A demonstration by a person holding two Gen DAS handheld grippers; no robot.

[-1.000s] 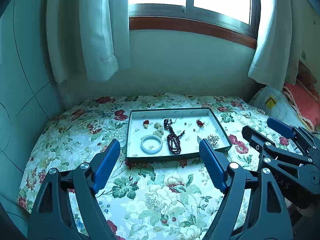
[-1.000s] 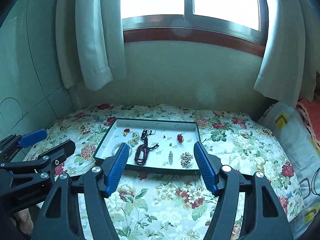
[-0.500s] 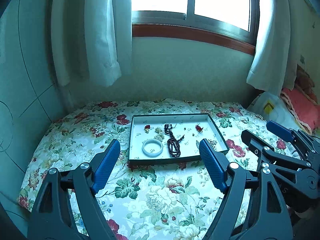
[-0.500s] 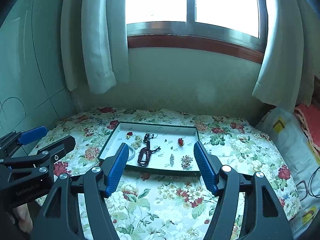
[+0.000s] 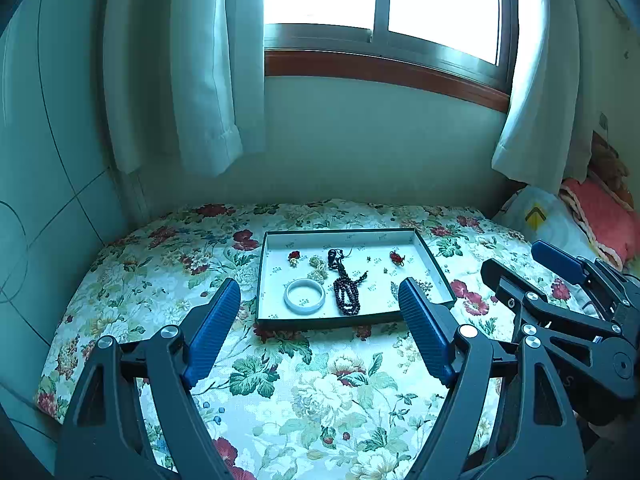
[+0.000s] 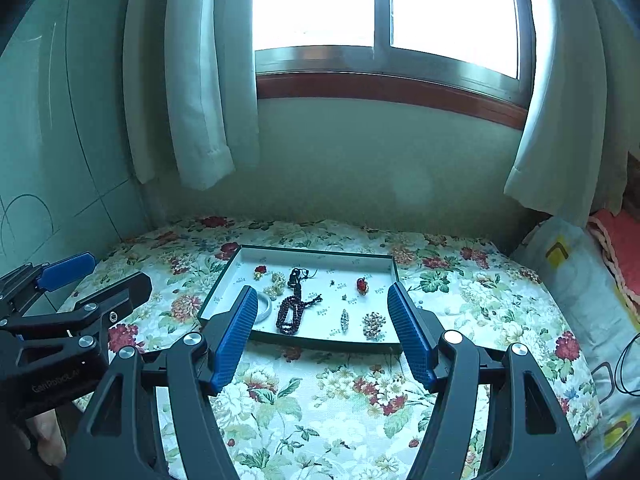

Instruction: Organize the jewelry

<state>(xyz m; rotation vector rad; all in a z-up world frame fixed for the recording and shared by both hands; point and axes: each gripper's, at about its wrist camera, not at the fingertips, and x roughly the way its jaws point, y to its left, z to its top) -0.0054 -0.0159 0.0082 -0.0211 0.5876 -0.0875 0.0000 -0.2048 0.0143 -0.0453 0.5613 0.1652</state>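
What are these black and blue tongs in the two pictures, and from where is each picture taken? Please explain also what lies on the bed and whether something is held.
They are two hand-held grippers; a person holds one in each hand. Each carries a wide-angle camera that looks forward along its two blue fingers. One picture comes from the left gripper, the other from the right gripper; each also shows the other gripper at its edge. Both are open and hold nothing. On the flowered bedspread lies a shallow tray with jewelry: a white bangle, a dark bead necklace, a red pendant and some small pieces. Behind are a window and curtains.
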